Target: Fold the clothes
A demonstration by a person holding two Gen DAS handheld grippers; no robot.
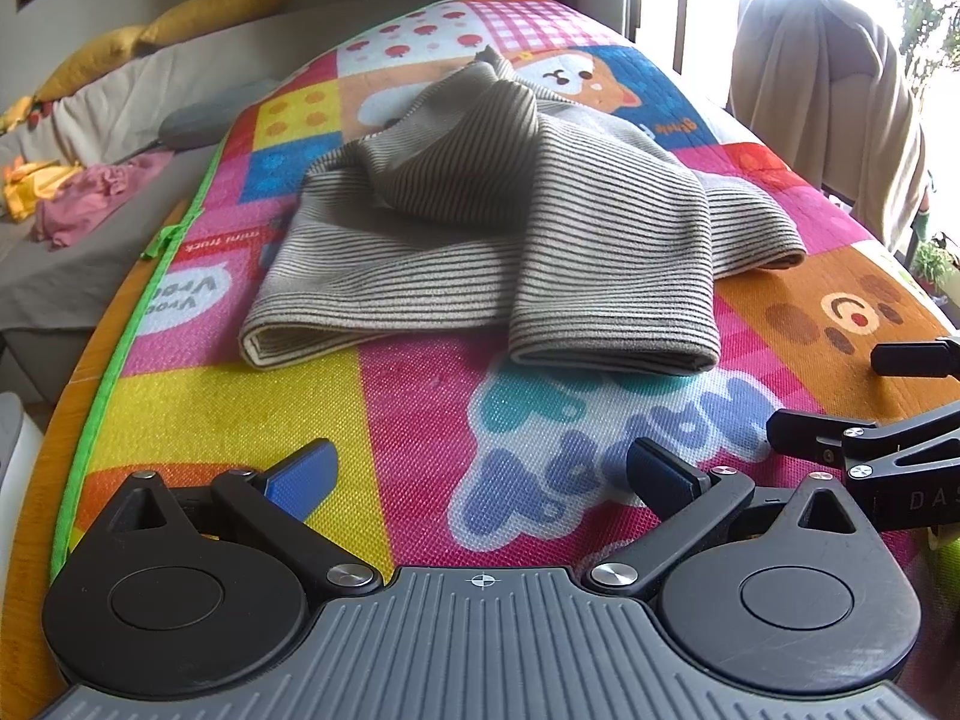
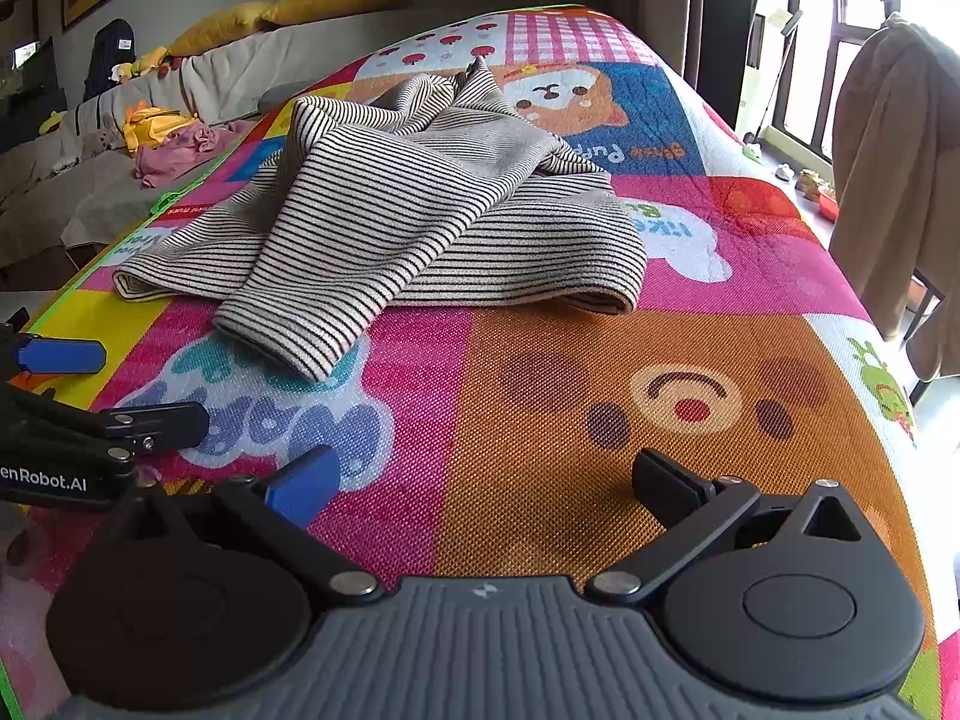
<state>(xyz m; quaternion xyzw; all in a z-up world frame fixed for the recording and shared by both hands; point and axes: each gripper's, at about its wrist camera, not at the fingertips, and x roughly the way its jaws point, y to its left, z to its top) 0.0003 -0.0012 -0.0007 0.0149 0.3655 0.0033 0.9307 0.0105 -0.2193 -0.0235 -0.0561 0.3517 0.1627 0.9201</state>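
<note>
Striped garment point(image 1: 480, 228) lay rumpled mid-mat, well beyond both claws. The left gripper point(image 1: 480, 480) and right gripper point(image 2: 486, 480) hovered spread and empty over the play mat point(image 2: 600, 420). Best to pinch the nearest cuffs and flatten first.

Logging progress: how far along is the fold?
Done: the striped top lies on the play mat, bunched, sleeves crossed over it, nothing like a tidy fold. In hand: nothing; left tongs and right tongs are open, short of it. Left: flattening, all folds.
</note>
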